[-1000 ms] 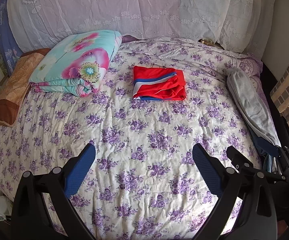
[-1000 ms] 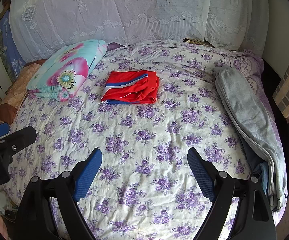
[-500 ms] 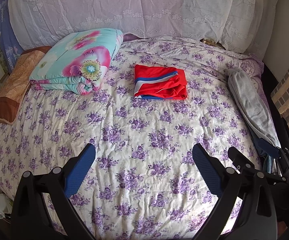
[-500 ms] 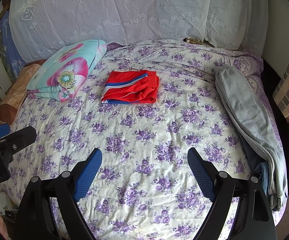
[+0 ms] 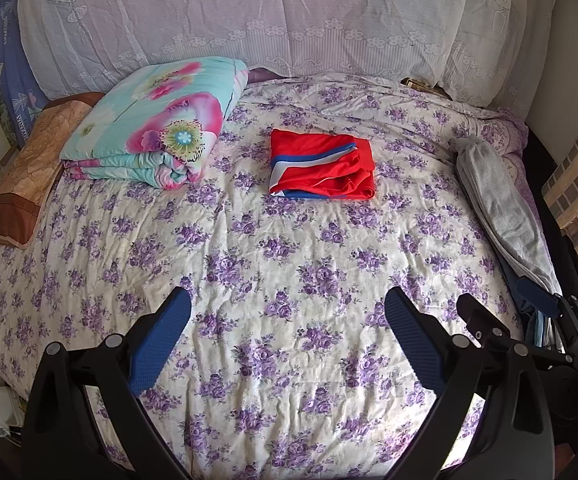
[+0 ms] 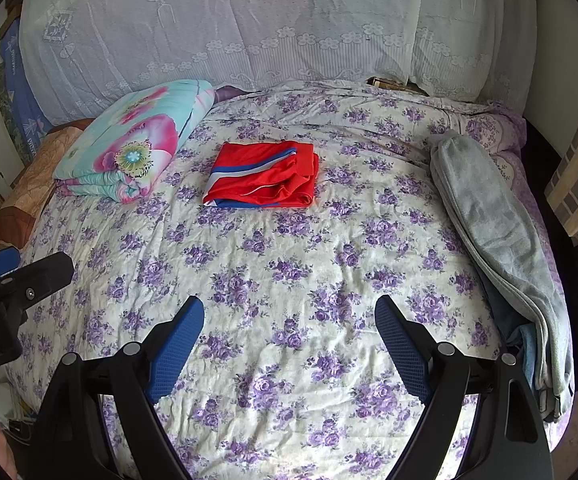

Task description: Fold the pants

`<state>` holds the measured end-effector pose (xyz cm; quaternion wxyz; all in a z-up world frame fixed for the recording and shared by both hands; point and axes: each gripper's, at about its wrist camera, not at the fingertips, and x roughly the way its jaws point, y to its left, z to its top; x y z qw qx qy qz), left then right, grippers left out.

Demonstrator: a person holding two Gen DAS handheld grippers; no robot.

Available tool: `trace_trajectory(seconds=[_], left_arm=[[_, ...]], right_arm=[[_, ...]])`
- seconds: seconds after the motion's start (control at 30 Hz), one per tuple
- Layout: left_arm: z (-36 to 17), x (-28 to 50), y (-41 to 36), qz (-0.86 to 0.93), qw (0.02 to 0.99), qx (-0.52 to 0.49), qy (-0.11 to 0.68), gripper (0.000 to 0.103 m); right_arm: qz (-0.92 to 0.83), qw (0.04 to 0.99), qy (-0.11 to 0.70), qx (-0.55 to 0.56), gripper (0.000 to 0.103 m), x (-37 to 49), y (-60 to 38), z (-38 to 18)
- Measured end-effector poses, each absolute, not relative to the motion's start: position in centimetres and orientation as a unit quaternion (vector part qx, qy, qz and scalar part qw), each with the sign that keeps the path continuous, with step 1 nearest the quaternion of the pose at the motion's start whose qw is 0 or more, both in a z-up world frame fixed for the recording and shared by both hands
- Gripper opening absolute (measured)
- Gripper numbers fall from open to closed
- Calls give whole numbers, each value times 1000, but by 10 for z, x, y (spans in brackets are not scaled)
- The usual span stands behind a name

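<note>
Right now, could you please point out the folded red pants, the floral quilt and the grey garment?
folded red pants (image 6: pixel 265 174): right wrist view, top layer.
floral quilt (image 5: pixel 157 124): left wrist view, top face.
grey garment (image 6: pixel 485 216): right wrist view, mid-length.

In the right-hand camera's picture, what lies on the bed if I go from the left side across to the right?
Orange-brown pillow → folded floral quilt → folded red pants → grey garment along the right edge.

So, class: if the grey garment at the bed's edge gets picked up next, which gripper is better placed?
Probably the right gripper: the grey garment lies along its side of the bed, and its jaws stand open and empty. The left gripper is farther off.
</note>
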<state>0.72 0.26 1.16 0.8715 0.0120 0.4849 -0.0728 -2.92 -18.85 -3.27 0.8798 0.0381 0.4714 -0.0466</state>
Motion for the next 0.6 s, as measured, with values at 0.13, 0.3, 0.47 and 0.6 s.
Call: trace_trajectory(seconds=[0.13,0.3,0.47,0.6], left_arm=[[11,7,3,-73,872,12,484,95],[11,7,3,-73,871,11,485,95],[11,6,2,-73,872,12,483,95],[15,7,4,-71,876,18,477,95]], right_arm=[[-47,880,471,38,88,-29,-188,-33],[-47,880,471,38,88,-29,-188,-33],[-47,880,471,38,88,-29,-187,-33],[-47,880,471,38,88,-29,-188,-33]])
